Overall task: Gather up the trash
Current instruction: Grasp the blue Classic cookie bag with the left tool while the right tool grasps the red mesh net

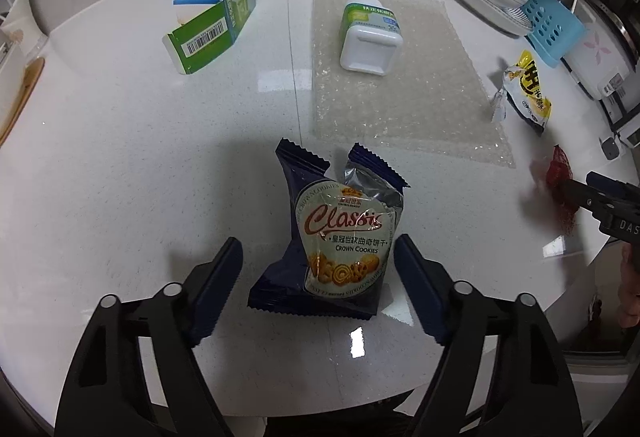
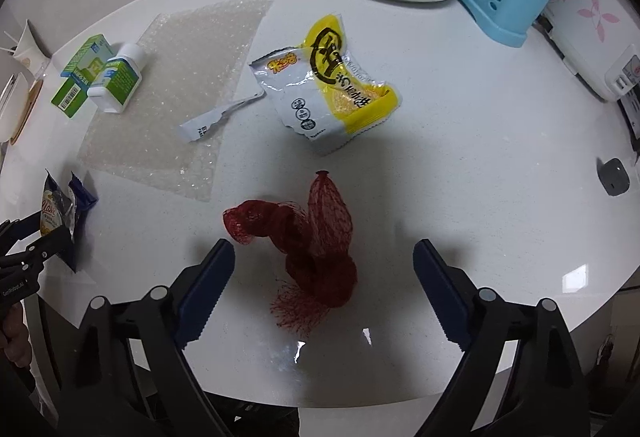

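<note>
1. White speckled stone countertop (image 1: 120, 157): fills both views and carries all the litter. No bin or bag for the trash shows in either view.
2. Clear bubble-wrap sheet (image 1: 400, 93): upper centre of the left wrist view, flat, with a white plastic bottle with a green label (image 1: 370, 33) lying on it. A green-and-white opened cardboard carton (image 1: 212, 25) lies at upper left, apart from the sheet.
3. Yellow-and-white torn snack packet (image 2: 332, 85): upper centre of the right wrist view, untouched, a torn strip beside it.
4. Dark blue foil cookie wrapper marked "Classic" (image 1: 336, 237): lower centre of the left wrist view, torn open at the top, standing between the jaws of the left gripper (image 1: 318, 281). The jaws are partly spread, with a gap on each side of the wrapper; nothing is held.
5. Crumpled red mesh produce net (image 2: 312, 237): lower centre of the right wrist view, between the jaws of the right gripper (image 2: 324, 289). The jaws are wide apart and clear of the net; nothing is held.
6. Step in hand, as judged: both grippers are lined up for a simultaneous pick, one item each.
7. Next move, as judged: lower slightly and close. The wrapper is light and may slide or crumple; the net is loose and needs a grip on its bunched middle.
</note>
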### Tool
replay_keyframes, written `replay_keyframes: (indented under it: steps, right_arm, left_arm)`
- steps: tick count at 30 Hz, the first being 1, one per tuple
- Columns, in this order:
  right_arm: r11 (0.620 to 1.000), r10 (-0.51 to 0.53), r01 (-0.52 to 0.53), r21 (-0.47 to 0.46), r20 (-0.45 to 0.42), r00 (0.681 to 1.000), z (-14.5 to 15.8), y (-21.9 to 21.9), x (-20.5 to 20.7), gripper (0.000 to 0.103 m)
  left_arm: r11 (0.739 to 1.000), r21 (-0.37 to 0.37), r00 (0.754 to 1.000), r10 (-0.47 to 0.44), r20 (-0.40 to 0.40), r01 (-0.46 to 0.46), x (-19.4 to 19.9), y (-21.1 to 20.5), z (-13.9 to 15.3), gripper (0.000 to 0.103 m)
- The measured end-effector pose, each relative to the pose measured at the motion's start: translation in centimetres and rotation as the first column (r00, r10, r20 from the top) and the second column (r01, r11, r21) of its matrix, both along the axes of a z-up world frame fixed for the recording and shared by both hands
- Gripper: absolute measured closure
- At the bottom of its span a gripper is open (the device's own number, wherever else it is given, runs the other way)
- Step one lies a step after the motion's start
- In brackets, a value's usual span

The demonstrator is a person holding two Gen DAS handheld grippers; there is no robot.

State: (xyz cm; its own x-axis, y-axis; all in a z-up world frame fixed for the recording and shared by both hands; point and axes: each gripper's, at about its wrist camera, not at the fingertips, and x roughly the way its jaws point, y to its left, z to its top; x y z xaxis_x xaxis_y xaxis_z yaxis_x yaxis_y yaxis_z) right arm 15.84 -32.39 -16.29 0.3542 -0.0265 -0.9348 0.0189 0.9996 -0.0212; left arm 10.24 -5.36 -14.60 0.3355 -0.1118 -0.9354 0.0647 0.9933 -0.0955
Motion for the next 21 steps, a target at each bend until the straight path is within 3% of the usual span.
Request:
replay_keyframes:
  steps: [7, 9, 13, 15, 18, 21]
  right_arm:
    - [1.000, 0.000, 0.000, 0.003, -0.033, 0.999, -0.9, 0.8, 1.0, 0.035]
    - [1.000, 0.000, 0.001, 0.016, -0.049, 0.999, -1.3, 0.8, 1.1, 0.045]
    - [1.000, 0.010, -0.010, 0.008, -0.055, 0.998, -1.7, 1.3, 1.2, 0.058]
    - [1.000, 0.011, -0.010, 0.010, -0.047, 0.999, -1.6, 1.5, 1.1, 0.073]
    - [1.000, 0.016, -0.015, 0.010, -0.043, 0.999, -1.6, 1.8, 1.0, 0.083]
    - [1.000, 0.006, -0.006, 0.011, -0.041, 0.999, -1.6, 1.9, 0.9, 0.085]
  left_arm:
    - [0.999, 0.028, 0.999, -0.036, -0.014, 0.036, 0.1, -0.5, -0.5, 0.053]
    - [0.999, 0.029, 0.999, -0.042, -0.016, 0.042, 0.1, -0.6, -0.4, 0.057]
    - [0.999, 0.024, 0.999, -0.034, -0.018, 0.035, 0.1, -0.4, -0.4, 0.059]
    - [0.999, 0.025, 0.999, -0.032, -0.017, 0.032, 0.1, -0.3, -0.3, 0.059]
    - [0.999, 0.024, 1.000, -0.029, -0.011, 0.029, 0.1, -0.2, -0.2, 0.059]
    - [1.000, 0.013, 1.000, -0.024, -0.006, 0.024, 0.1, -0.1, 0.1, 0.059]
